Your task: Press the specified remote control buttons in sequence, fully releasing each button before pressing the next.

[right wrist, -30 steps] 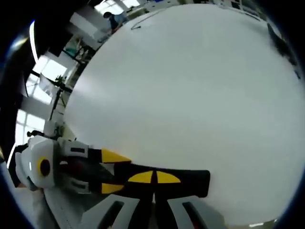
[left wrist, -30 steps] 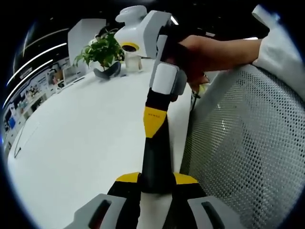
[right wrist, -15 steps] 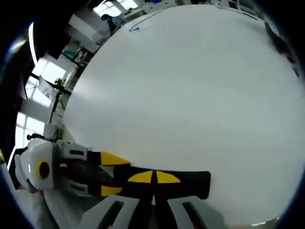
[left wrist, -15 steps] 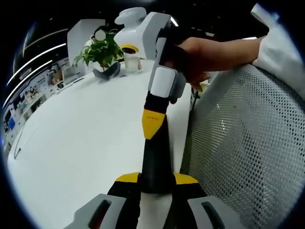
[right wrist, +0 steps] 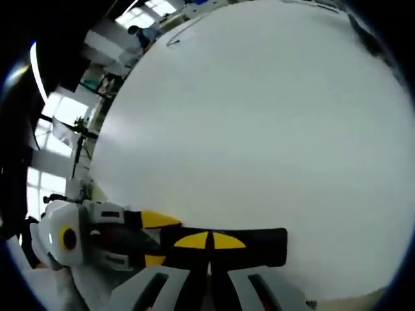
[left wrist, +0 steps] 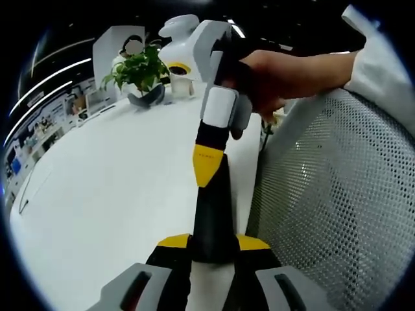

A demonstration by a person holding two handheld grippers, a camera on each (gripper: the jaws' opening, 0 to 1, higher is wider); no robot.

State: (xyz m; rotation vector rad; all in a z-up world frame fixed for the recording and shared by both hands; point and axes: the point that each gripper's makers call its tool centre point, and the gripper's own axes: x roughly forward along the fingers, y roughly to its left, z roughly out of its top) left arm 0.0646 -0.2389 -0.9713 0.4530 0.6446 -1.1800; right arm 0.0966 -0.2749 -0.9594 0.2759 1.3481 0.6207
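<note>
Left gripper view: left gripper [left wrist: 213, 249] clenched on the black remote [left wrist: 212, 214], which lies over the white table [left wrist: 104, 194]; right gripper [left wrist: 209, 159], held by a hand [left wrist: 285, 78], comes down with its yellow-tipped jaws closed together, their tip at the remote's far end; a potted plant [left wrist: 139, 74] stands at the table's far side, a mesh chair [left wrist: 337, 201] beside its edge. Right gripper view: right gripper [right wrist: 209, 249] closed, tips on the remote [right wrist: 259, 246], which the left gripper [right wrist: 139, 236] grips over the table [right wrist: 259, 129].
</note>
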